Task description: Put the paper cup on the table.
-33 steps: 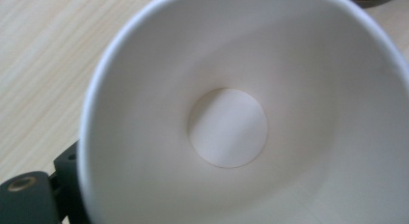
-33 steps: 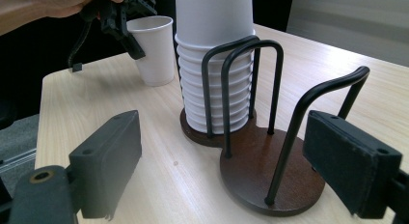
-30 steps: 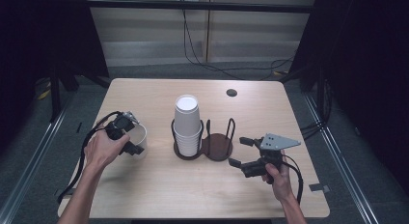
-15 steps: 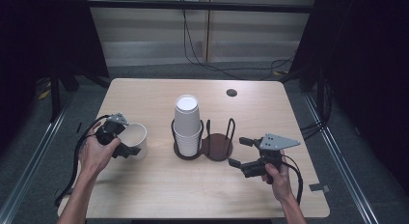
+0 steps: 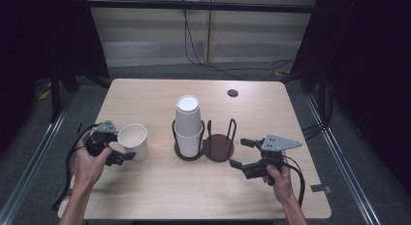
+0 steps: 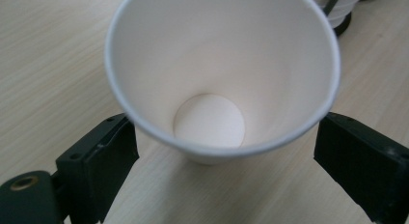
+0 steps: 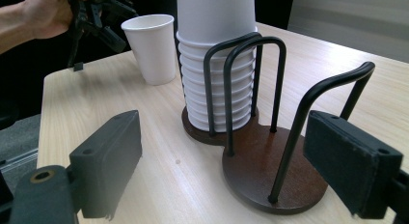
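We have the single paper cup (image 6: 219, 84) upright on the table (image 5: 160, 186), left of the cup holder (image 5: 213, 148). The left gripper (image 5: 127, 156) has just been closing; its jaws flank the cup without touching, so we should center before squeezing gently. The right gripper (image 5: 241, 153) waits with jaws wide apart and empty.

cup stack (image 5: 188, 124) in wire holder (image 5: 219, 146) mid-table, bare table (image 5: 145, 96) behind

No readable text, label, brand, number or sign anywhere. Plain white on the paper cup (image 5: 134, 140) at about nine o'clock on the table (image 5: 145, 196) (inside and outside alike), plain too on the stacked cups (image 5: 188, 125) at the centre and on the dark cup holder (image 5: 218, 148).
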Tool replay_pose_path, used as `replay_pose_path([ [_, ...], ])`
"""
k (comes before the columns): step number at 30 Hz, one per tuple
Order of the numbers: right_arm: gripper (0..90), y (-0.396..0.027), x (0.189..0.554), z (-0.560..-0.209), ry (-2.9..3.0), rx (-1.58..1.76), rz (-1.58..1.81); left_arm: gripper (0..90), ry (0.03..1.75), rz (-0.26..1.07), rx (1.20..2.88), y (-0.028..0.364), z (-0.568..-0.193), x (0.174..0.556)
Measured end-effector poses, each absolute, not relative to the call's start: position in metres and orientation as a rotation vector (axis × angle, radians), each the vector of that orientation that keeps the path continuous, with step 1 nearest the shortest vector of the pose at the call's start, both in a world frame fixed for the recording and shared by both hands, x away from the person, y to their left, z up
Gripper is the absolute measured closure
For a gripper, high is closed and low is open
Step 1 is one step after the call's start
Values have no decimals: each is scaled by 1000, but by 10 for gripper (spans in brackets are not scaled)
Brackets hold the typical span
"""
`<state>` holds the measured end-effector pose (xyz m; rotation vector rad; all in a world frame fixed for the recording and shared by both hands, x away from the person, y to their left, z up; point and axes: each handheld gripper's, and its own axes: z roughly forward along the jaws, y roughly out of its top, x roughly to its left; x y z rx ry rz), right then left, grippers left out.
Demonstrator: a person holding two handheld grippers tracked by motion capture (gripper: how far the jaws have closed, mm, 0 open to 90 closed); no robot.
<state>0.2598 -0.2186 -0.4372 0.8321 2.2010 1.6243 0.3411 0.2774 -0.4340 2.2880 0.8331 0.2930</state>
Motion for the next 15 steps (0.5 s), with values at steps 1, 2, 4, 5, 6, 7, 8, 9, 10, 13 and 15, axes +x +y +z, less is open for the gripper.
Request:
replay_pose_path([
  [1, 133, -219, 260, -437, 2200, 833, 1623, 58, 828, 269, 2281, 278, -435, 338],
  [2, 132, -218, 260, -438, 2203, 832, 1621, 66, 829, 269, 2271, 279, -436, 336],
  [4, 133, -219, 259, -439, 2197, 834, 1626, 101, 854, 294, 2256, 281, -437, 331],
  [5, 133, -220, 259, -440, 2195, 841, 1625, 118, 873, 287, 2243, 282, -439, 328],
  [6, 133, -220, 259, -441, 2196, 847, 1627, 143, 873, 302, 2237, 283, -440, 326],
  [7, 133, -221, 258, -443, 2197, 851, 1624, 164, 878, 295, 2230, 283, -442, 323],
  [8, 133, -223, 258, -444, 2195, 857, 1623, 157, 896, 300, 2223, 283, -443, 320],
  [9, 133, -224, 257, -445, 2192, 862, 1622, 160, 894, 311, 2201, 283, -444, 317],
  [10, 133, -225, 256, -446, 2191, 873, 1614, 160, 894, 293, 2166, 283, -445, 314],
  [13, 133, -226, 255, -447, 2188, 881, 1610, 161, 892, 308, 2117, 284, -445, 305],
  [15, 133, -227, 254, -446, 2183, 882, 1603, 161, 891, 290, 2082, 284, -446, 298],
])
